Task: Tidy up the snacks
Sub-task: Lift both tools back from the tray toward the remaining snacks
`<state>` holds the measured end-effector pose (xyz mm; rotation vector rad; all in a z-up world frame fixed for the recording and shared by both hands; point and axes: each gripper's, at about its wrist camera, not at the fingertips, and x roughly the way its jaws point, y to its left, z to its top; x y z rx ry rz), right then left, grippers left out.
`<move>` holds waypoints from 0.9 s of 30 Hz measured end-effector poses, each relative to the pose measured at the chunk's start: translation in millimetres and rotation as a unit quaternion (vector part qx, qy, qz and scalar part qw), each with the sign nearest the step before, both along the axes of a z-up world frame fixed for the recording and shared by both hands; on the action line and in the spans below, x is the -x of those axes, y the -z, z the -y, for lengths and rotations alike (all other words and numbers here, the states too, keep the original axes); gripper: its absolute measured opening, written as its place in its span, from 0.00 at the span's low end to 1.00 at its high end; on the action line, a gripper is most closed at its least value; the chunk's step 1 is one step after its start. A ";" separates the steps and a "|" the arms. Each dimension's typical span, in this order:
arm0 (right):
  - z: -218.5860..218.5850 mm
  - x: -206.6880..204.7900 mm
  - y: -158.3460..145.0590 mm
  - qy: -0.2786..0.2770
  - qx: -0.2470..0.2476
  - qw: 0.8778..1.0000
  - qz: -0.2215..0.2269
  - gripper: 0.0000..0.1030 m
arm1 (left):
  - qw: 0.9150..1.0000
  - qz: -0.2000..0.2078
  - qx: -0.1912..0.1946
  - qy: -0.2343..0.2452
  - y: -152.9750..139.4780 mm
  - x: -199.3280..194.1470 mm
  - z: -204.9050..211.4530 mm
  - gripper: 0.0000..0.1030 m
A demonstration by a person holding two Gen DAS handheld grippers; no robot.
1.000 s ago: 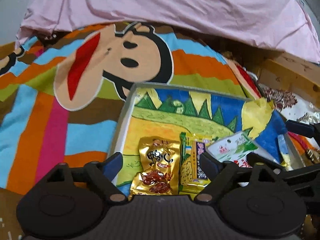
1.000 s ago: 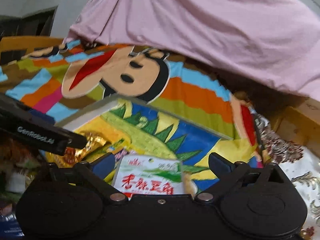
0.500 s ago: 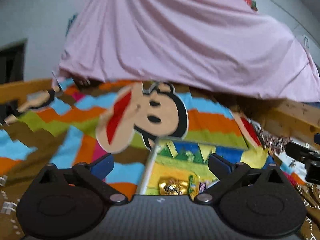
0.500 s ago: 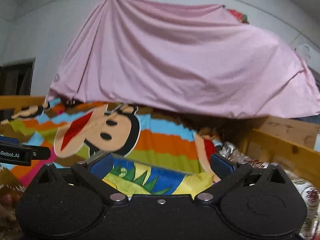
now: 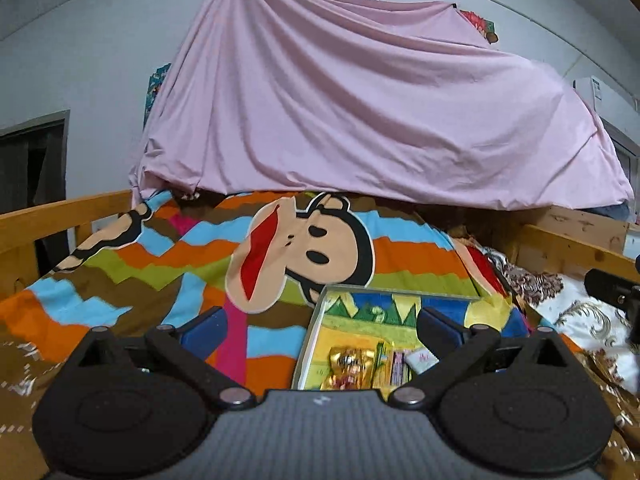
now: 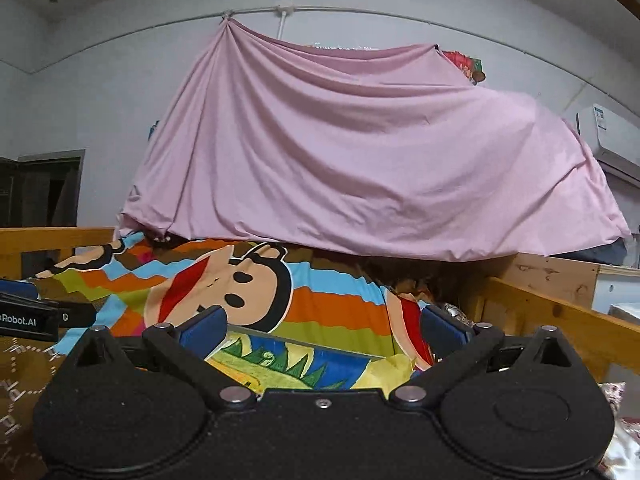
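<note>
Both grippers risen, snack packets (image 5: pixel 372 366) half-hidden

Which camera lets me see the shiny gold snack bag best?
The left wrist view. There the gold snack bag lies in the colourful box, in plain sight between the open left gripper fingers. The right wrist view shows only the far part of the box; its own gripper body hides the bag.
</note>
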<state>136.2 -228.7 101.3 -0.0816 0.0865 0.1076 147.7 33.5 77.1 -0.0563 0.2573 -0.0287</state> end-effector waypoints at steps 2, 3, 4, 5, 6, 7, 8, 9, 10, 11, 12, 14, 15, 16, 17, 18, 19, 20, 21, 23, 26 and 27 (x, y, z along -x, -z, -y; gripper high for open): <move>0.2 15.9 0.8 -0.003 0.001 1.000 -0.002 0.99 | 1.000 -0.007 -0.004 0.002 1.1 12.5 0.5 1.00; 0.3 22.5 1.6 -0.006 0.001 1.000 -0.004 0.99 | 1.000 -0.009 -0.003 0.003 2.0 18.5 0.3 1.00; 0.3 29.8 2.5 -0.011 0.000 1.000 -0.008 0.99 | 1.000 -0.011 0.000 0.002 2.7 24.5 0.0 1.00; -0.1 36.3 3.5 -0.016 0.000 1.000 -0.013 0.99 | 1.000 -0.014 0.002 0.001 4.0 30.8 -0.6 1.00; -1.3 42.6 4.4 -0.020 0.001 1.000 -0.017 0.99 | 1.000 -0.019 0.003 0.001 5.3 36.7 -0.5 1.00; -2.6 48.0 5.4 -0.022 0.002 1.000 -0.018 0.99 | 1.000 -0.024 0.001 0.001 6.9 42.5 -0.4 1.00; -3.8 53.4 6.4 -0.022 0.002 1.000 -0.021 0.99 | 1.000 -0.028 0.000 0.001 8.7 47.5 -0.7 1.00; -4.6 58.7 7.4 -0.024 0.000 0.999 -0.025 0.99 | 0.999 -0.032 -0.001 0.000 10.7 52.6 -1.2 1.00; -5.8 63.0 8.3 -0.029 -0.002 0.999 -0.033 0.99 | 0.999 -0.037 0.000 -0.001 13.4 57.0 -1.9 1.00; -7.2 67.0 9.7 -0.033 -0.003 0.999 -0.039 0.99 | 0.999 -0.042 0.002 -0.003 16.2 61.1 -2.9 1.00; -9.2 71.5 12.2 -0.037 -0.002 0.998 -0.046 0.99 | 0.999 -0.046 0.004 -0.005 19.3 65.2 -3.9 1.00; -14.7 78.0 18.6 -0.046 0.003 0.997 -0.064 0.99 | 0.998 -0.061 0.007 -0.012 27.2 70.8 -7.1 1.00; -18.0 80.4 22.4 -0.050 0.006 0.996 -0.073 0.99 | 0.997 -0.069 0.006 -0.016 31.0 72.7 -9.0 1.00; -21.6 82.3 26.5 -0.058 0.008 0.995 -0.083 0.99 | 0.997 -0.080 0.002 -0.022 35.3 74.1 -11.0 1.00; -25.4 83.8 30.5 -0.066 0.010 0.994 -0.092 0.99 | 0.996 -0.091 -0.001 -0.025 39.4 75.5 -13.2 1.00; -30.3 85.9 35.3 -0.075 0.013 0.992 -0.104 0.99 | 0.994 -0.102 -0.006 -0.027 42.8 76.1 -15.4 1.00; -34.6 87.0 39.0 -0.083 0.016 0.990 -0.113 0.99 | 0.993 -0.110 -0.010 -0.030 45.8 77.0 -17.5 1.00; -39.2 87.3 42.6 -0.091 0.018 0.988 -0.120 0.99 | 0.992 -0.118 -0.013 -0.032 48.6 78.0 -19.4 1.00; -44.8 88.5 47.4 -0.100 0.022 0.986 -0.129 0.99 | 0.991 -0.126 -0.017 -0.032 51.4 78.6 -21.7 1.00; -53.5 88.9 54.6 -0.112 0.028 0.983 -0.143 0.99 | 0.989 -0.139 -0.024 -0.032 56.9 80.0 -25.4 1.00; -64.6 89.5 64.4 -0.125 0.035 0.977 -0.167 0.99 | 0.986 -0.162 -0.038 -0.030 66.7 81.3 -28.2 1.00; -67.5 89.9 67.6 -0.131 0.034 0.975 -0.174 0.99 | 0.985 -0.167 -0.040 -0.028 69.1 81.5 -28.9 1.00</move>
